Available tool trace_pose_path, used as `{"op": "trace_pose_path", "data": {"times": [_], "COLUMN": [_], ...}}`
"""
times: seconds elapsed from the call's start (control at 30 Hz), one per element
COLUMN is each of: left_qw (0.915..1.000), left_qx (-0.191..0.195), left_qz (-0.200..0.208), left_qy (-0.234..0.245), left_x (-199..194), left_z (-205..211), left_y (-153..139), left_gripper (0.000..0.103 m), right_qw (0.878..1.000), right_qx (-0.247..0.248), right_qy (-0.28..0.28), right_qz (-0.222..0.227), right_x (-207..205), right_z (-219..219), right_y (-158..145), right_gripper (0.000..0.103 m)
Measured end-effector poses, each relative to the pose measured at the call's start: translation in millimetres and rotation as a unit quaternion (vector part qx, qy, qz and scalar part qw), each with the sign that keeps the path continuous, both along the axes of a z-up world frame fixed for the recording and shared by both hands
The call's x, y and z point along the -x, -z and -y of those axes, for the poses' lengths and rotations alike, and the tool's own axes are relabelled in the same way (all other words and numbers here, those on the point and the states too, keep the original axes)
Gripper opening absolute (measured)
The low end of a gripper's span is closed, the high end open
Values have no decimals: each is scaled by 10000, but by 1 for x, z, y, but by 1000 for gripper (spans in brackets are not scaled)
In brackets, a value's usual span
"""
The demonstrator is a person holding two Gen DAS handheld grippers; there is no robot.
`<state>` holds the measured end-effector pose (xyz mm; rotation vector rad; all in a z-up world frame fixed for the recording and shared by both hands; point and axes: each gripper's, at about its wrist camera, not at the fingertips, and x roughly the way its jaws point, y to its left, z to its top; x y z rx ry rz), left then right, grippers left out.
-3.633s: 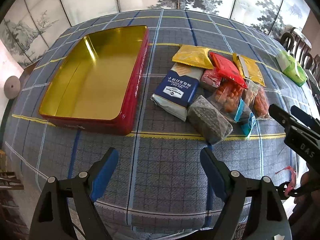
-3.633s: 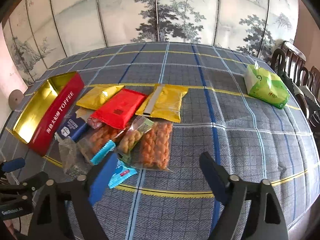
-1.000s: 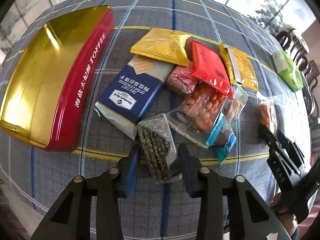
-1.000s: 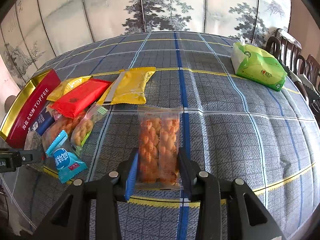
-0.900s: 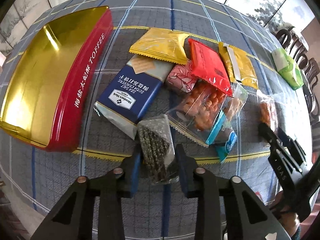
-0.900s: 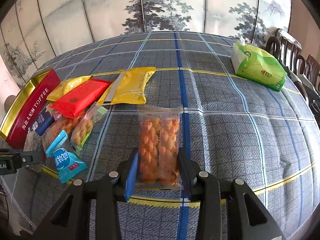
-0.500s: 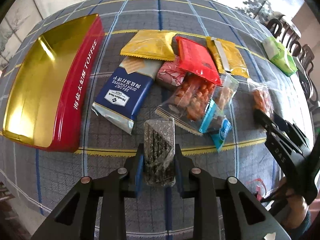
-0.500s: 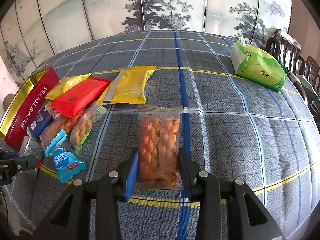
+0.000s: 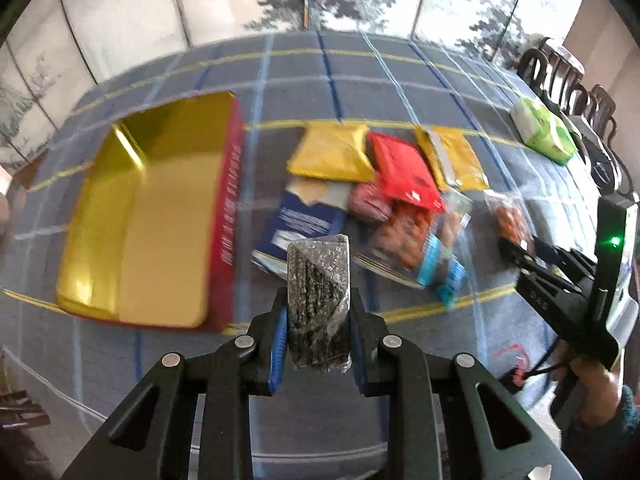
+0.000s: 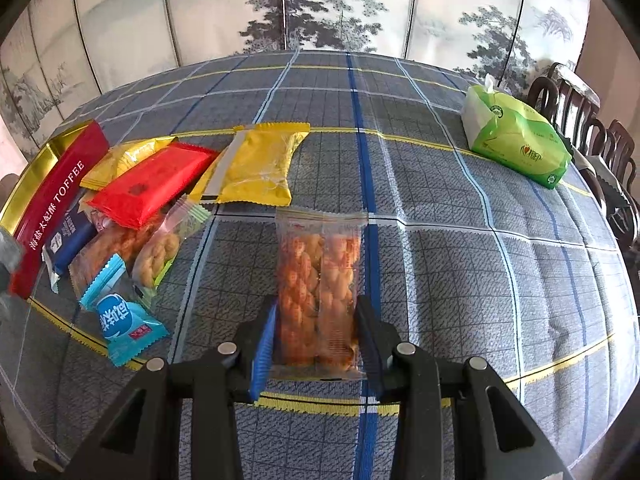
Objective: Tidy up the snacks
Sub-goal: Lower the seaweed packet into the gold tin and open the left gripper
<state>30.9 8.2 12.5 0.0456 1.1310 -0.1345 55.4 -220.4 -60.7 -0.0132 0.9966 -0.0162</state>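
The clear plastic packet of dark, speckled seaweed-like snack (image 9: 319, 296) is flat and rectangular, and its upper end stands out beyond the fingertips. It is clamped between the blue-padded jaws of the left gripper (image 9: 318, 320) and seems lifted off the checked grey-blue tablecloth (image 9: 400, 92); the blurred background makes this hard to confirm. Behind it on the left lies the open red toffee tin with a golden inside (image 9: 152, 216), with nothing visible inside. The left gripper points steeply down at the table.

The second clear packet, with orange twisted fried dough sticks (image 10: 318, 292), lies flat on the cloth near the table's front edge. The right gripper (image 10: 316, 332) is closed on its near end, both pads pressing its long sides, and it also slants downward. In the left wrist view a hand (image 9: 592, 384) holds this tool at the right border.

The other packets lie in a loose group between the tin and this packet.
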Motion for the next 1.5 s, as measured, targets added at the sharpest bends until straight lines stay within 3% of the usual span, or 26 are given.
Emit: {"op": "trace_pose_path", "data": {"times": [0.3,0.6,1.03,1.5], "left_qw": [9983,9952,9953,9957], "left_qx": [-227,-493,-580,-569], "left_qz": [154,-85,-295,-290], "left_qy": [-513,-839,-724,-666], "left_x": [-26,-49,-49,-50], "left_z": [-72,-140,-159,-163], "left_y": [-3,26,52,52], "left_gripper": [23,23,24,27], "right_qw": [9998,9989,9974,9977], "right_qx": [73,208,381,261], "right_qy": [126,348,519,487], "right_qz": [-112,-236,-338,-381], "right_x": [-3,-6,-8,-10], "right_z": [-3,-8,-16,-12], "right_y": [-1,-2,-4,-3], "right_gripper": [38,37,37,37]}}
